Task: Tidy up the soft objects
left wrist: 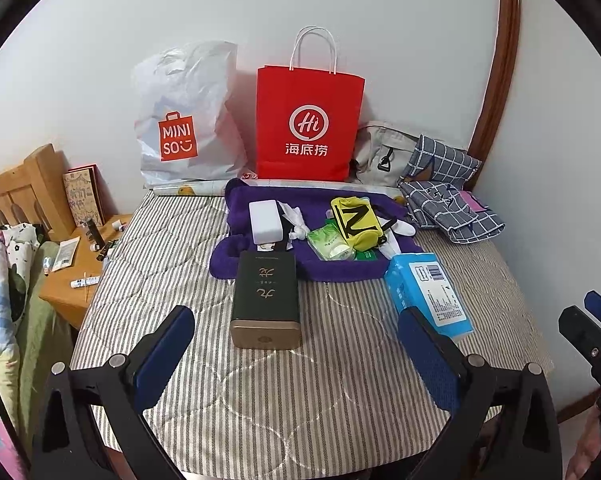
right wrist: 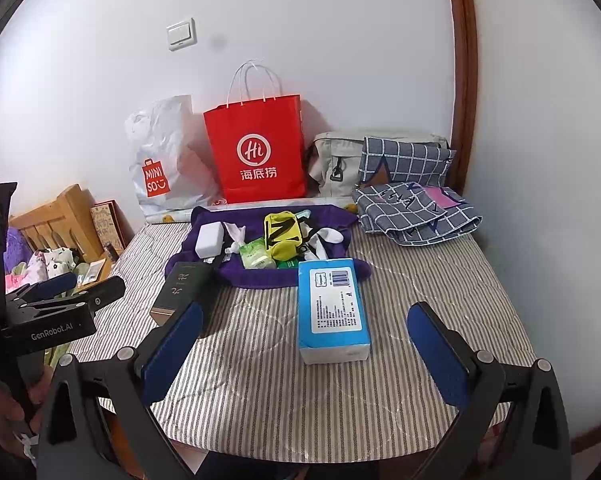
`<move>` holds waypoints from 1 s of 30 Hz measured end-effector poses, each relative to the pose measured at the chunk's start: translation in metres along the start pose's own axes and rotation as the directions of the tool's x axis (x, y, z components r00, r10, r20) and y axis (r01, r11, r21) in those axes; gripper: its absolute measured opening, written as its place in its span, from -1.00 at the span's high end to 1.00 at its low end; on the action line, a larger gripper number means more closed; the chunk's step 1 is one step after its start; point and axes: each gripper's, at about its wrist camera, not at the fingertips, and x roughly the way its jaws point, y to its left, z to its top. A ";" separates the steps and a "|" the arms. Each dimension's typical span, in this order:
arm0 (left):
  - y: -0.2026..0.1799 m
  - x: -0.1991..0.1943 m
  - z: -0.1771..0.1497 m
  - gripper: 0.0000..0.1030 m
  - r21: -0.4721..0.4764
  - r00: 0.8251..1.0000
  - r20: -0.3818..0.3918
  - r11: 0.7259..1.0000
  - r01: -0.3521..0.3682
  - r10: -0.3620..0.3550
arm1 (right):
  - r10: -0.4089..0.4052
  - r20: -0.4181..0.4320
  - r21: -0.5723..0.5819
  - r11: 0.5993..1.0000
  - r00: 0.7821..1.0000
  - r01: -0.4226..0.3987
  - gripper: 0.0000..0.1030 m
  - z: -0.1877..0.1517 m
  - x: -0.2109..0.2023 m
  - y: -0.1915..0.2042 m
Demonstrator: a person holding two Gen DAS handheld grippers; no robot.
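Left claw [left wrist: 296,344] wide, empty, over striped bed [left wrist: 340,380] near dark box [left wrist: 266,300]. Right claw [right wrist: 304,340] wide too (blue tissue pack [right wrist: 332,312] between fingers, untouched). Purple towel [left wrist: 340,268] behind, by red bag [left wrist: 308,128].

Left gripper [left wrist: 296,354] jaws spread wide, holding nothing, hovering level. Right gripper [right wrist: 306,344] same, 2 blue pads [right wrist: 172,352] apart, beside left.
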 end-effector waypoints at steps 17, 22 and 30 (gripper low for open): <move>0.000 -0.001 0.000 -1.00 -0.001 1.000 0.003 1.000 0.003 -0.003 | 0.001 0.002 0.002 1.000 1.000 -0.001 -0.96 0.002 -0.002 0.000; 0.000 -0.001 0.000 -1.00 -0.002 1.000 0.001 1.000 0.003 -0.003 | 0.001 0.001 0.001 1.000 1.000 -0.001 -0.96 0.003 -0.002 0.000; 0.001 -0.001 -0.001 -1.00 -0.005 1.000 0.002 1.000 0.002 -0.002 | 0.001 0.001 0.001 1.000 1.000 -0.001 -0.96 0.002 -0.002 0.000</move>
